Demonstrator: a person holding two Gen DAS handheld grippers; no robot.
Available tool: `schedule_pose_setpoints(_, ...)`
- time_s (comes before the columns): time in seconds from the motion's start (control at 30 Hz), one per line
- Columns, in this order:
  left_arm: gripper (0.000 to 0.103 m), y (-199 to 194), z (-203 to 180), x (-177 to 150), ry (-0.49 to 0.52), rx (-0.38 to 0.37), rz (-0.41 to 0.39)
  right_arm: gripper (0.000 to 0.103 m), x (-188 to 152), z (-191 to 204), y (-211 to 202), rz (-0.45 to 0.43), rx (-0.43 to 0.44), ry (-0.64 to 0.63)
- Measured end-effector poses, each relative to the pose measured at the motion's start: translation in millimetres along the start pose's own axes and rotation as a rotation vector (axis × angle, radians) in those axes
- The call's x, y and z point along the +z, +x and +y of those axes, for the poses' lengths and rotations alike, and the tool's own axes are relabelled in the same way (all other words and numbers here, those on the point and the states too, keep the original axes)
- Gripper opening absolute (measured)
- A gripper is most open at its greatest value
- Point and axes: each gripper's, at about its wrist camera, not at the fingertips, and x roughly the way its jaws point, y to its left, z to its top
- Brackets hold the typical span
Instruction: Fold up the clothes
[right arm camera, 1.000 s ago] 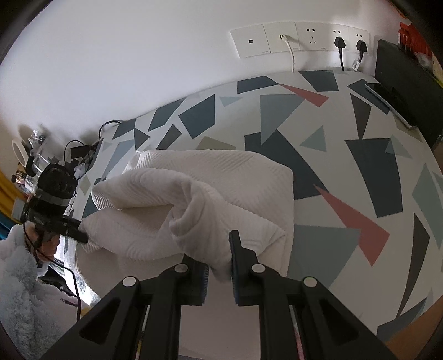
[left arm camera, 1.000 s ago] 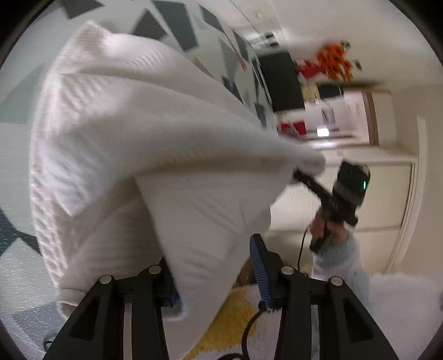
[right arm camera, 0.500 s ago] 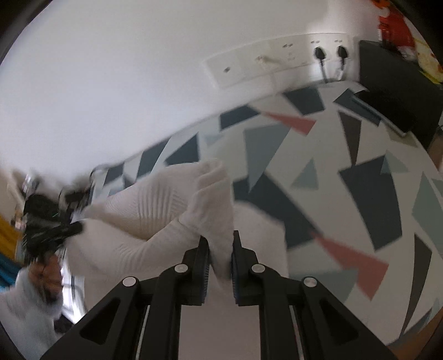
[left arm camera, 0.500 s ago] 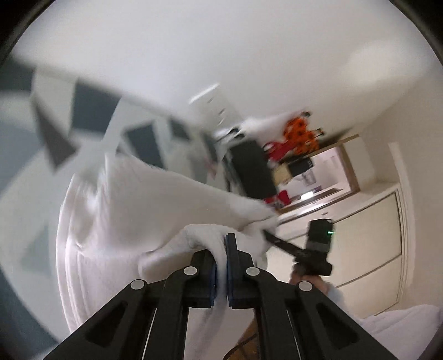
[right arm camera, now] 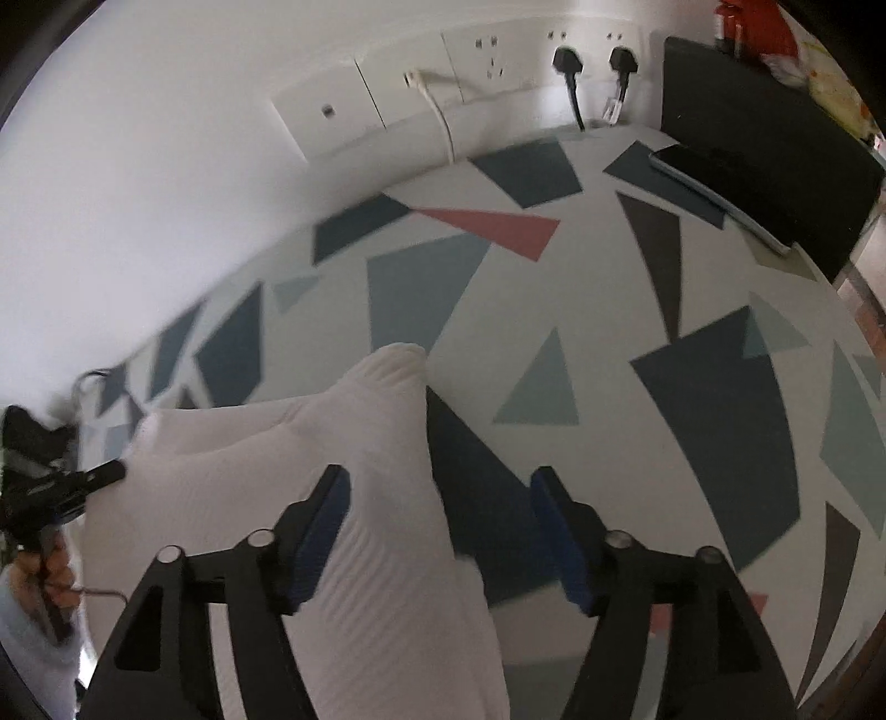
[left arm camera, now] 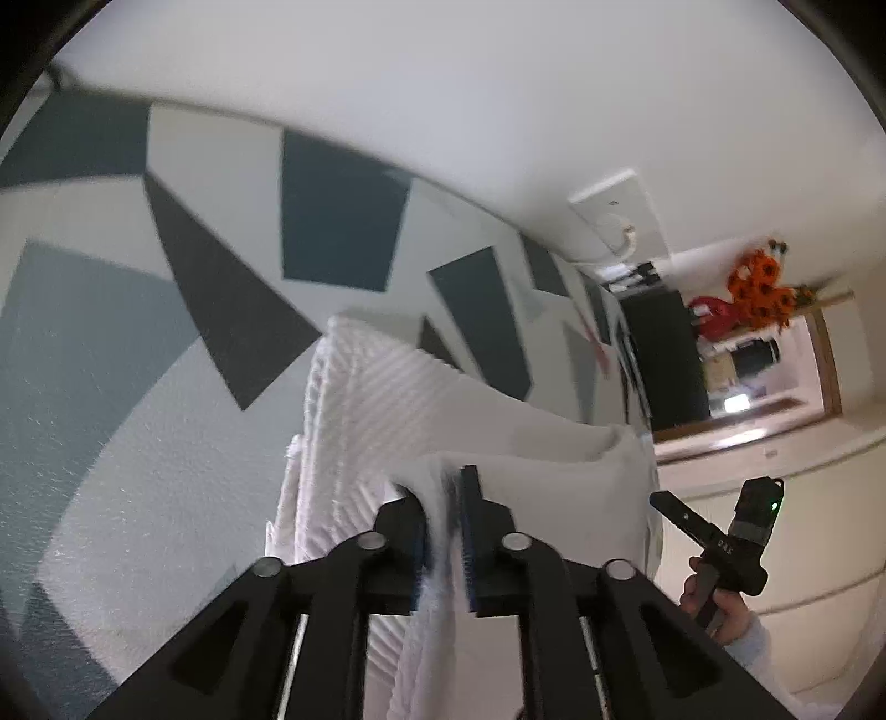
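Left gripper (left arm camera: 446, 531) jaws narrow, just eased open slightly, white knit garment (left arm camera: 387, 399) fold still pinched between the pads. Right gripper (right arm camera: 437, 531) jaws just opened wide, cloth draped between them, pads off it. Garment lies mid-way on the geometric-print tabletop (right arm camera: 692, 360); bare surface beyond to the wall sockets (right arm camera: 487, 44).

Small white marks on right gripper (left arm camera: 673, 507) arm, lower right of left wrist view. Too blurry to read.
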Motion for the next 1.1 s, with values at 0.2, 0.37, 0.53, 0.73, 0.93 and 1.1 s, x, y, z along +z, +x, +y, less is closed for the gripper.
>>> schedule_pose_setpoints(0.2, 0.076, -31, -41, -8, 0.203, 0.034, -0.024, 0.099, -45, -14, -45, -0.017, -0.009, -0.039)
schedule_pose_setpoints(0.37, 0.076, -61, -48, -25, 0.162, 0.018, -0.078, 0.103, -72, -19, -65, -0.052, 0.027, 0.009)
schedule_pose_setpoints(0.53, 0.076, -83, -55, -77, 0.138, 0.191, -0.108, 0.103, -83, -16, -76, -0.082, 0.052, -0.007)
schedule_pose_setpoints(0.73, 0.076, -90, -51, -171, -0.010, 0.381, -0.072, 0.103, -94, -31, -69, -0.043, 0.200, 0.023)
schedule_pose_setpoints(0.93, 0.076, -93, -53, -266, -0.177, 0.393, -0.120, 0.103, -131, -28, -72, 0.031, 0.241, -0.143)
schedule_pose_setpoints(1.1, 0.076, -94, -47, -319, -0.385, 0.247, -0.215, 0.103, -167, -6, -68, 0.108, 0.247, -0.387)
